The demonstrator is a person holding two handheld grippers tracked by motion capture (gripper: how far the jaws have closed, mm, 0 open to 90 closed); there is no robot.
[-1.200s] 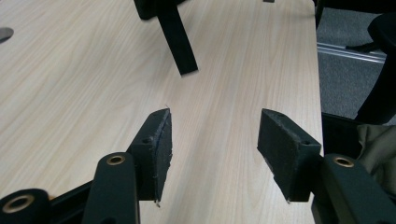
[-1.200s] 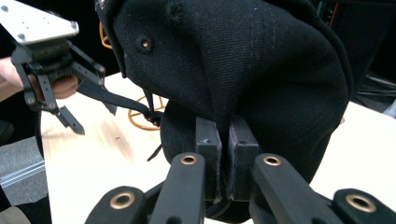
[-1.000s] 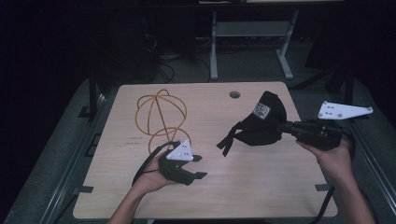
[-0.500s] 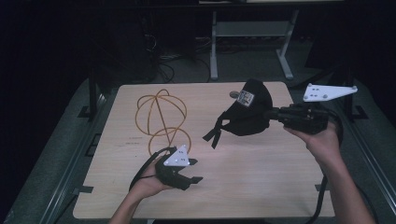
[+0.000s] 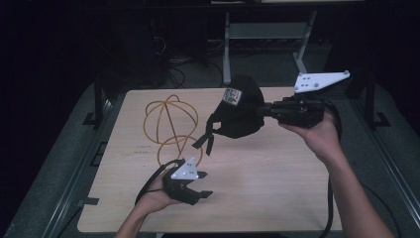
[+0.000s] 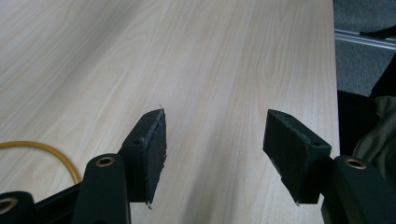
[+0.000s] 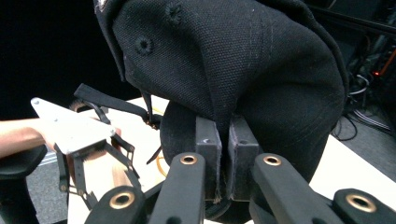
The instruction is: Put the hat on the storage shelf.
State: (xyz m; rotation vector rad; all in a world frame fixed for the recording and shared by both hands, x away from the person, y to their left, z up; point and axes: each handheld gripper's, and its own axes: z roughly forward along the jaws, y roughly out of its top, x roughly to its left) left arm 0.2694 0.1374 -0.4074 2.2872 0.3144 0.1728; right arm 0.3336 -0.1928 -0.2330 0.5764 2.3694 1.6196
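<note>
A pale wood tabletop (image 5: pixel 277 173) with rounded corners is sitting in a dark room, and dark grey floor is showing past its left and right edges. Most of the surface is lying bare, especially the near right half and the middle. A yellow wire frame (image 5: pixel 171 121), shaped like looped hoops, is standing on the far left part, well in from the left edge.

The left gripper (image 5: pixel 198 186) is resting low near the front edge, left of centre, held in the person's left hand (image 5: pixel 156 193), just in front of the wire frame. In the left gripper view its jaws are standing wide apart with nothing between them, pointing across bare wood toward the table's right edge; a bit of yellow wire is curving in at the lower left.

The right gripper (image 5: pixel 262 110) is being held up above the far right part of the tabletop by the right hand (image 5: pixel 319 136), pointing left. Its jaws are pressing tightly together on a fold of a black cap (image 5: pixel 242 116). The cap is hanging in the air off the gripper, clear of the surface, with its straps (image 5: pixel 205 139) dangling toward the wire frame. In the right gripper view the black fabric is bulging above the pinched jaws.
</note>
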